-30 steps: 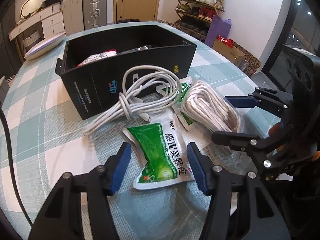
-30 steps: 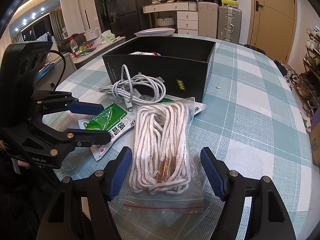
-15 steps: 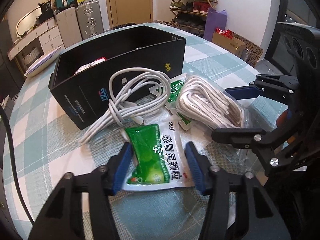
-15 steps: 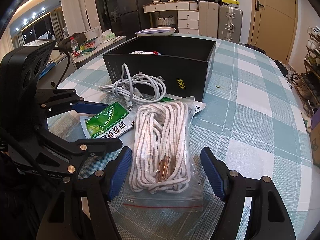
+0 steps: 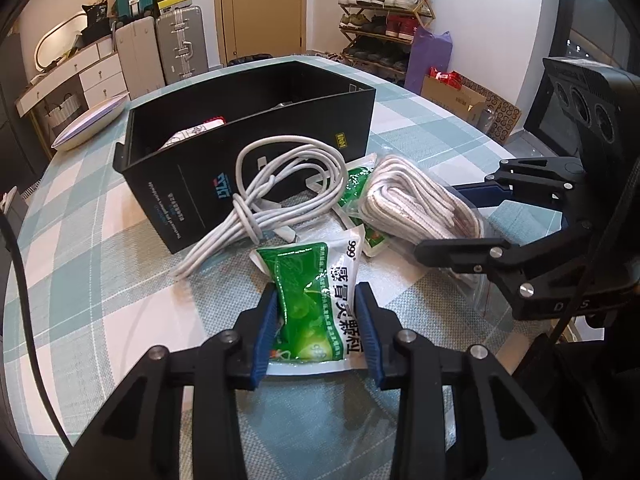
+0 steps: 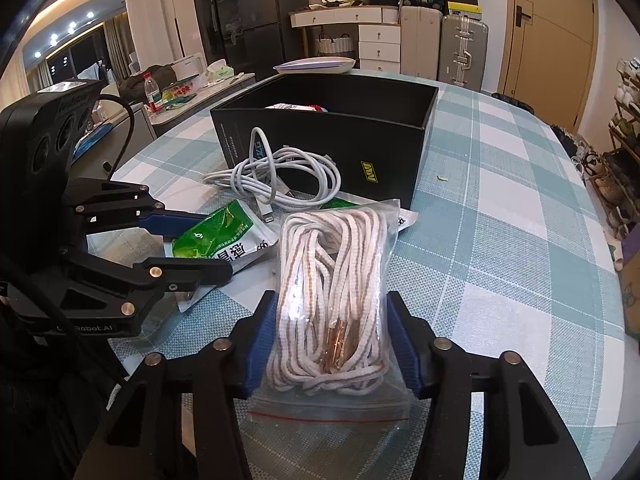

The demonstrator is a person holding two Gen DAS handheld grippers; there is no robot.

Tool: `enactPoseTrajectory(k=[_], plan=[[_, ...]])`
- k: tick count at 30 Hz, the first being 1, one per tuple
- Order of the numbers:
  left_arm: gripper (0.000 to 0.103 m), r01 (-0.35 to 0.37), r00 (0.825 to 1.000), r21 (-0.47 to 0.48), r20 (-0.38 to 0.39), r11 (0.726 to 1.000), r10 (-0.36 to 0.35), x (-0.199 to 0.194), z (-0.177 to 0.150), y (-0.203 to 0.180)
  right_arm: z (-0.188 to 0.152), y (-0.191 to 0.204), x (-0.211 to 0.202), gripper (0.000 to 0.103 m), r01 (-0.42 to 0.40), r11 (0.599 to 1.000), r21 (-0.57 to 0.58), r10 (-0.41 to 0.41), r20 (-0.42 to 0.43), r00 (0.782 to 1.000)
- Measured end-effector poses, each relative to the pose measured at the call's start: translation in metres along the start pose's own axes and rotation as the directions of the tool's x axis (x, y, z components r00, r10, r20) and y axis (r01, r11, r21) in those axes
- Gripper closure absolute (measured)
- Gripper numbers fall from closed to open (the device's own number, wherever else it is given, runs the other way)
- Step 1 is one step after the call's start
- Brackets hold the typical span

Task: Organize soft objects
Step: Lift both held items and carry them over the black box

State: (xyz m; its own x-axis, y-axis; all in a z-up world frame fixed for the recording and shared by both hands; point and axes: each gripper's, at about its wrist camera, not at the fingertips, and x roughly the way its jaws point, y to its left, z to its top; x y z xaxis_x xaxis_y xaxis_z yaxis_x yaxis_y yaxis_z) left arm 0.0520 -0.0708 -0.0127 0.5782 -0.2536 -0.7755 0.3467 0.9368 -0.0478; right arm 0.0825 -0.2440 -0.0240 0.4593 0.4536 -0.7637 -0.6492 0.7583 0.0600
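Closed in since a second ago: left gripper (image 5: 316, 322) now pinching green sachet (image 5: 310, 292), right gripper (image 6: 332, 344) squeezing bagged rope (image 6: 334, 280). At 12 o'clock, black box (image 6: 320, 140) holding a packet; white cable (image 5: 276, 200) coiled against its front. Bare checked tablecloth (image 6: 500, 240) at 3 o'clock.

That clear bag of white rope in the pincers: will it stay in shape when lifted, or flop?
Probably flop. The bag of rope holds loose coils in thin plastic, so its far end, past the right gripper, would likely sag. The film looks glossy, so it might slip. It bulges between the pads, which suggests that it squashes easily.
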Motion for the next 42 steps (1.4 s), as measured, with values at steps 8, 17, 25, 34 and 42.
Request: enactPoseTrajectory(k=[8,17,25,34,42], plan=[[0.067,-0.001,0.998,-0.02,0.068,1.0,0.002,-0.023,-0.004,0.006,0.002,0.007,-0.015,0.058,-0.015,0.999,-0.046,0.018,0.059,0.998],[0.067,-0.027,0.986,-0.03,0.164,0.999,0.031,-0.054,0.002,0.014,0.007,0.008,-0.04,0.058,-0.055,0.998,-0.036,0.06,0.147,0.987],[0.067,-0.061,0.971,-0.072,0.228,0.996,0.076,-0.069,0.021,0.029,0.024,0.003,-0.062,0.058,-0.054,0.998,0.02,0.048,0.242,0.969],[0.066,-0.083,0.958,-0.107,0.266,0.991,0.109,-0.074,0.044,0.046,0.055,-0.003,-0.066,0.058,-0.054,0.996,0.074,0.032,0.264,0.964],[0.066,-0.089,0.951,-0.127,0.284,0.988,0.122,-0.071,0.063,0.057,0.076,-0.008,-0.065,0.058,-0.037,0.994,0.099,0.007,0.285,0.958]])
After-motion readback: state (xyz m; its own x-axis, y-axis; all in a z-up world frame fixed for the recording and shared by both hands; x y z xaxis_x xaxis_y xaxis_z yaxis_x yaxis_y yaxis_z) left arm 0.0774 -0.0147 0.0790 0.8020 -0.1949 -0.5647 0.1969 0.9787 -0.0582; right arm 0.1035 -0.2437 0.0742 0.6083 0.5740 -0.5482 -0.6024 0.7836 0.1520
